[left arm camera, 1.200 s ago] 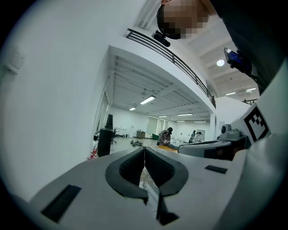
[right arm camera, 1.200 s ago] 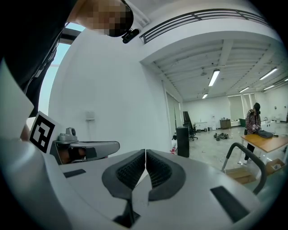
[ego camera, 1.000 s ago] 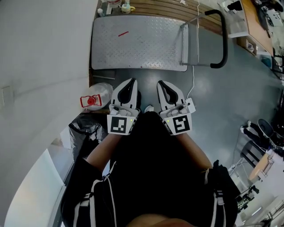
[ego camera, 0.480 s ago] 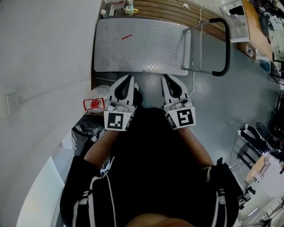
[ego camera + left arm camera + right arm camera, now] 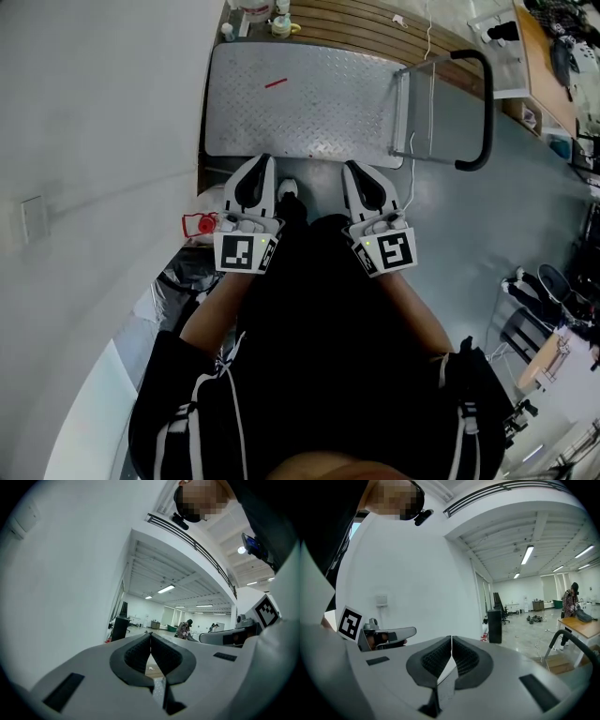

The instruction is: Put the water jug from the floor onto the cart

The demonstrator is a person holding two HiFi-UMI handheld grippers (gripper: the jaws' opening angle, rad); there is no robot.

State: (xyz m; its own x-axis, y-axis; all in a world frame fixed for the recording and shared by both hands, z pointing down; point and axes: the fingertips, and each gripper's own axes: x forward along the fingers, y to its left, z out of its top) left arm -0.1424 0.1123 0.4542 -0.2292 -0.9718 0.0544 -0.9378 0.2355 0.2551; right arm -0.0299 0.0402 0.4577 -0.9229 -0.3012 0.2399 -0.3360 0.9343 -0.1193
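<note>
Both arms have advanced toward the cart [image 5: 309,103]. Closed and empty: left hand-held gripper [image 5: 265,164], right hand-held gripper [image 5: 354,169]. The water jug [image 5: 197,225] lies on the floor [image 5: 450,225] off the cart's near-left corner, ungrasped; the whole transfer remains.

We count: one diamond-plate steel platform cart [image 5: 309,103], upper centre of frame; one red-capped plastic water jug [image 5: 199,225], left; two white grippers: left gripper [image 5: 263,161], right gripper [image 5: 351,169].

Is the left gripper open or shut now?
Shut: the left gripper has its jaws touching at the tips, nothing between them.
</note>
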